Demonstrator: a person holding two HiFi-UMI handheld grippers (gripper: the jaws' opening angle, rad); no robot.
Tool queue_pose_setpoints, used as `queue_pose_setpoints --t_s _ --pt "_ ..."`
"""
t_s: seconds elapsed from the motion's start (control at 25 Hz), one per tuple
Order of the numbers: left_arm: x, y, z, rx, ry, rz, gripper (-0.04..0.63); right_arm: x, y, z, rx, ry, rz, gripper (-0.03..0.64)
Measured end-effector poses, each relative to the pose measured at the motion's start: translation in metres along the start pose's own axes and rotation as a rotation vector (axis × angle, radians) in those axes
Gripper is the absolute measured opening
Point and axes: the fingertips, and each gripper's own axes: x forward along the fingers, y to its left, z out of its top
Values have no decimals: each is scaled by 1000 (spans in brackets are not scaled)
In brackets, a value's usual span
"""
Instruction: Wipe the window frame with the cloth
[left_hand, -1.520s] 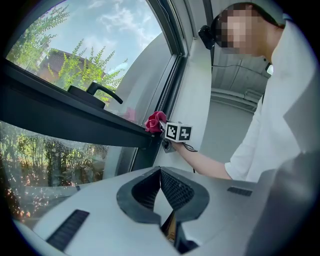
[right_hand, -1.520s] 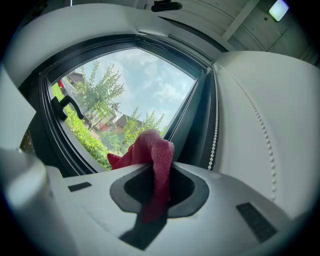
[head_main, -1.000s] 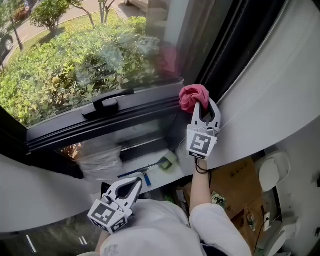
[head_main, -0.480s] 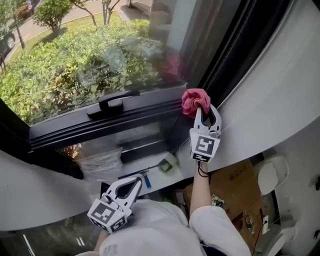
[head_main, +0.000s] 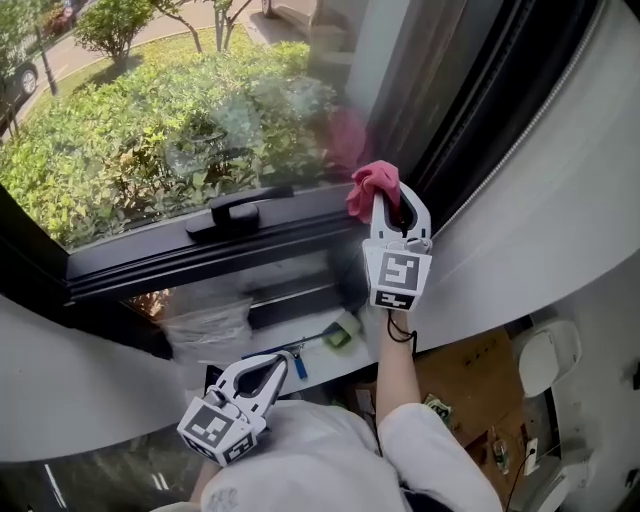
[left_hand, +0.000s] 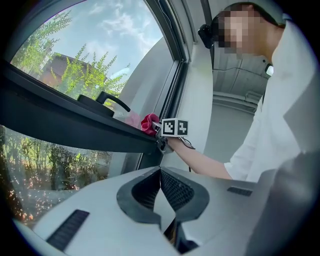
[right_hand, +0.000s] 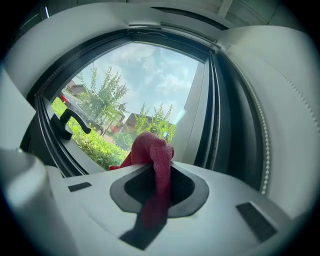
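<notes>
A bunched red cloth (head_main: 372, 184) (right_hand: 152, 155) (left_hand: 148, 123) is pinched in my right gripper (head_main: 390, 200), which is shut on it. The cloth rests against the dark window frame (head_main: 200, 255) near its right corner, just right of the black window handle (head_main: 235, 210) (right_hand: 67, 122) (left_hand: 107, 102). My left gripper (head_main: 275, 365) hangs low by the person's body, well below the frame. Its jaws are shut with nothing between them.
White curved wall panels (head_main: 540, 200) flank the window on the right and lower left. A beaded blind cord (right_hand: 262, 145) runs down the right side. Below the sill lie a plastic bag (head_main: 205, 320), a small brush (head_main: 335, 335) and a cardboard box (head_main: 470, 375).
My right gripper has slid the cloth left and slightly up along the frame, closer to the handle. The left gripper has stayed put.
</notes>
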Motion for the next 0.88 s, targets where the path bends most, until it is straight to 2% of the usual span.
queue_pose_setpoints --t_s 0.16,0.24,0.36,0.6,0.88 --pt "-4 7 1 -11 -1 19 10 11 -2 -29 28 138 -24 66" --pt "-4 8 1 -13 2 19 10 12 -3 -37 33 166 -28 66" --pt "0 6 1 -11 8 3 9 13 0 -40 17 160 -28 66" --pt "5 -1 -4 -23 22 -29 10 11 0 -46 92 152 -19 63" --pt "5 -7 -7 -19 27 -41 9 8 4 -41 38 155 -45 61"
